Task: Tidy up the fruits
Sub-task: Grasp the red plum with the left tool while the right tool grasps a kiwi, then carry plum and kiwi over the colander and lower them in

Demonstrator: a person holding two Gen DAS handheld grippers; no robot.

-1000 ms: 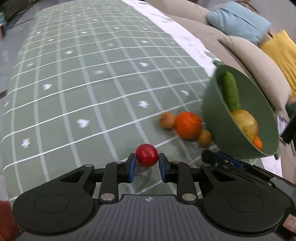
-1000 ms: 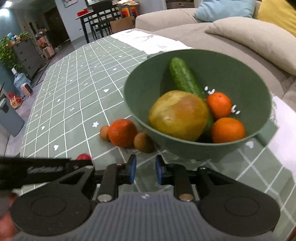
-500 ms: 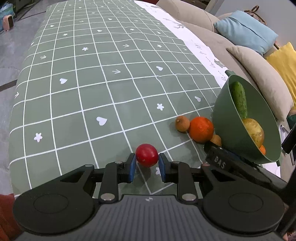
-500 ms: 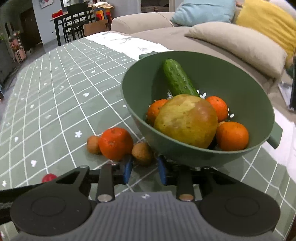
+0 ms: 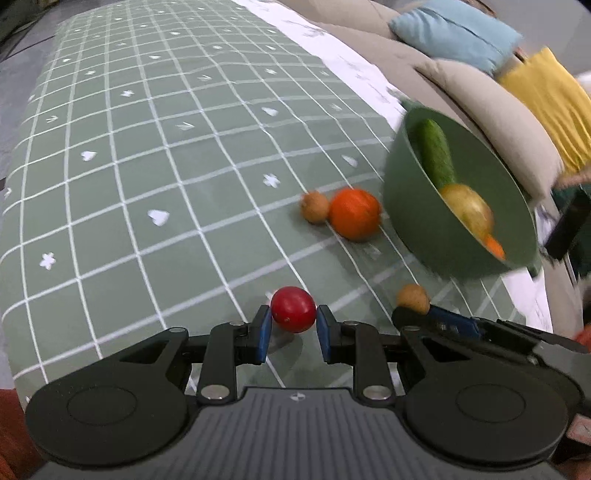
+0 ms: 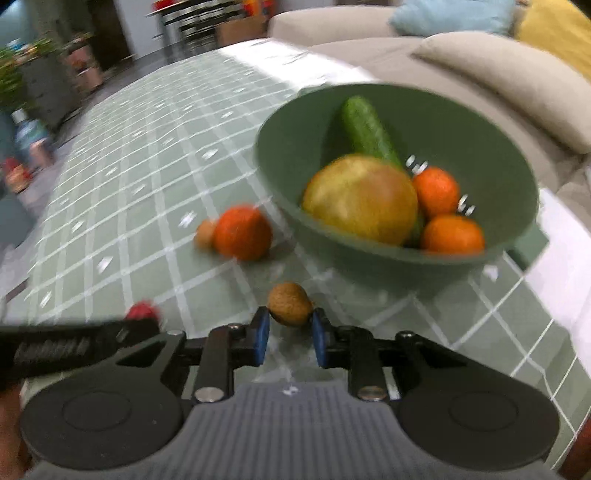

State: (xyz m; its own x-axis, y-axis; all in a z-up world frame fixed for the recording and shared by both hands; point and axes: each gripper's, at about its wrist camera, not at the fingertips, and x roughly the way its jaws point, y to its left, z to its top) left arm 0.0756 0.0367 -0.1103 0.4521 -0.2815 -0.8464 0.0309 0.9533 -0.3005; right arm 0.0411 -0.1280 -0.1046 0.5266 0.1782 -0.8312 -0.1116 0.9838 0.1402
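My left gripper (image 5: 293, 325) is shut on a small red fruit (image 5: 293, 309) just above the green checked tablecloth (image 5: 147, 166). My right gripper (image 6: 290, 325) has a small brown fruit (image 6: 289, 303) between its blue pads; its jaws are closing and press on the fruit's sides. In the left wrist view that brown fruit (image 5: 413, 298) shows at the right gripper's tips. The green bowl (image 6: 369, 254) stands ahead and to the right, holding a cucumber (image 6: 367, 133), a large yellow fruit (image 6: 360, 199) and oranges. An orange (image 6: 242, 232) and another brown fruit (image 6: 205, 234) lie left of the bowl.
A beige sofa with a beige cushion (image 5: 491, 122), a blue one (image 5: 458, 33) and a yellow one (image 5: 550, 99) runs along the table's right side. The tablecloth stretches bare far to the left. A dining table and chairs (image 6: 207, 22) stand blurred in the background.
My right gripper opened around the brown fruit beside the bowl, closed on it and drew it back from the bowl. The left gripper kept hold of the red fruit.
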